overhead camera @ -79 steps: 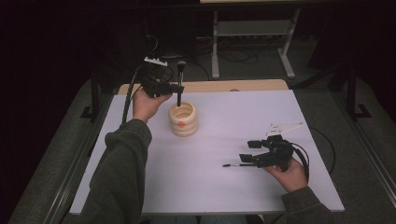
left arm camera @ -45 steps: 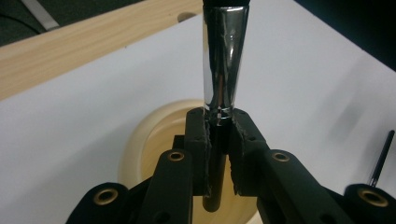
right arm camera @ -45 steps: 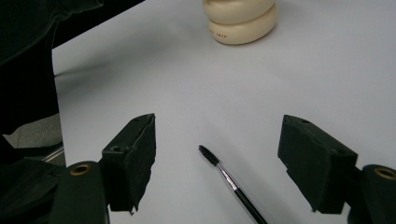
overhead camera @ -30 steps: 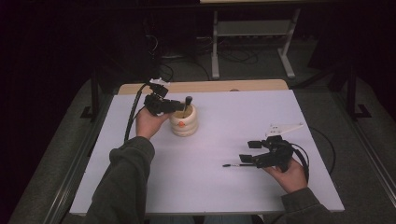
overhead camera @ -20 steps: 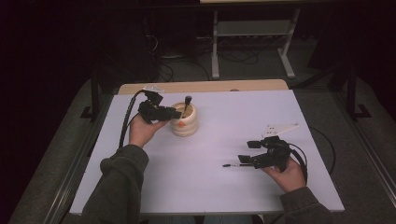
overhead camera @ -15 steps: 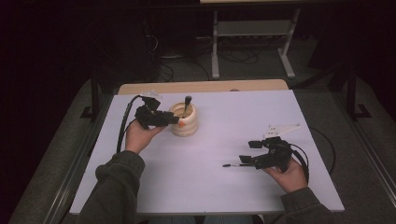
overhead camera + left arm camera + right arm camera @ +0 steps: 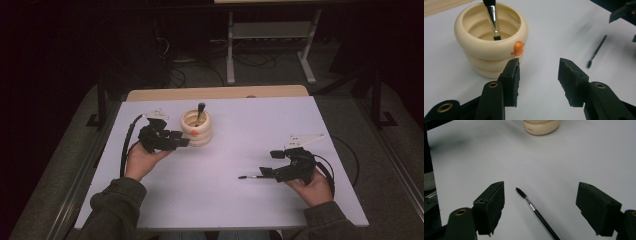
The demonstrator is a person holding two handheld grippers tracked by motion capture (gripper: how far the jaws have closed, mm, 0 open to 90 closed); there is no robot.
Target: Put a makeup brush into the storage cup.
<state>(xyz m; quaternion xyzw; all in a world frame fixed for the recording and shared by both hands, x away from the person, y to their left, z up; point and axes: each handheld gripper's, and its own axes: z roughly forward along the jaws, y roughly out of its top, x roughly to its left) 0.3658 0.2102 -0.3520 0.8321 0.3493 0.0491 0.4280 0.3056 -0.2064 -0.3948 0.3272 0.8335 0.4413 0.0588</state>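
A cream ribbed cup (image 7: 197, 129) with an orange spot stands at the table's back left, and a black brush (image 7: 200, 112) leans inside it. My left gripper (image 7: 183, 142) sits just left of the cup. Its jaws have just been opening and hold nothing. In the left gripper view (image 7: 539, 75) the cup (image 7: 490, 40) and its brush (image 7: 493, 17) lie just ahead. My right gripper (image 7: 264, 173) rests at the front right. Its jaws have just been opening wider, and a second thin brush (image 7: 249, 177) lies on the table. In the right gripper view (image 7: 541, 190) that brush (image 7: 534, 210) lies between the jaws, untouched.
The white table top (image 7: 235, 200) ends at a wooden strip (image 7: 215, 93) at the back. Metal frame rails run along both sides. A cable trails from each gripper. Dark floor and a stand's legs lie beyond the table.
My left gripper has let go of the brush in the cup, opened, and drawn back to the left. The brush stays leaning in the cup. The right hand has kept still.
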